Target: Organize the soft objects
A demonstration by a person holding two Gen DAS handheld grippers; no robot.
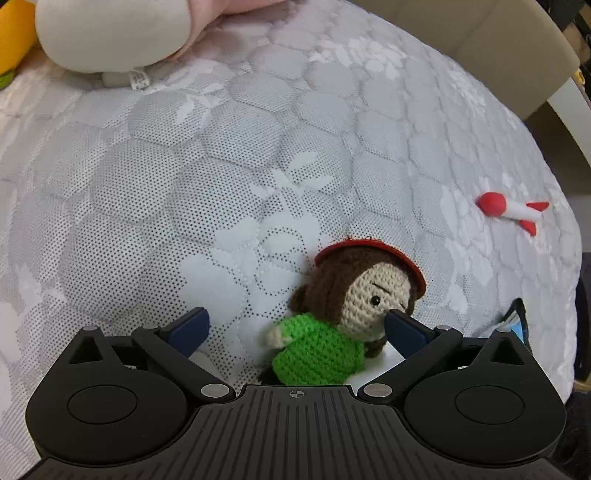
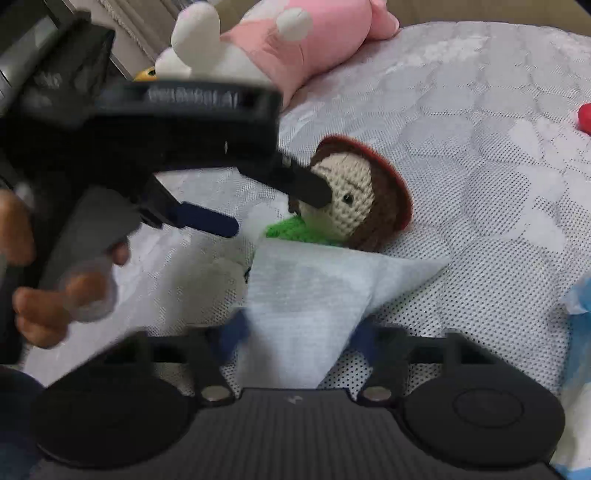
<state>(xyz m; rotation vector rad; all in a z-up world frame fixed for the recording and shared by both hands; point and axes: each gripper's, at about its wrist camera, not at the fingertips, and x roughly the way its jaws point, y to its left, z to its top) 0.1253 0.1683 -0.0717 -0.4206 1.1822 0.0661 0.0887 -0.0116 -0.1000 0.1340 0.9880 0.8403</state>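
Note:
A crochet doll [image 1: 332,317] with a green sweater, brown hair and a red hat lies on the grey quilted mattress [image 1: 221,166]. My left gripper [image 1: 295,325] is open around it, the right finger [image 1: 402,328] touching the doll's face, the left finger well apart. From the right wrist view, the left gripper [image 2: 275,210] reaches in from the left over the doll [image 2: 351,199]. My right gripper [image 2: 301,332] is blurred, its fingers pressed on both sides of a white cloth [image 2: 306,291] that stands up in front of the doll.
A pink and white plush rabbit [image 2: 295,44] lies at the mattress's far end, beside a yellow plush [image 1: 11,33]. A red and white toy rocket [image 1: 511,212] sits at the right. A blue and white item [image 2: 580,332] is at the right edge. A hand [image 2: 44,306] holds the left gripper.

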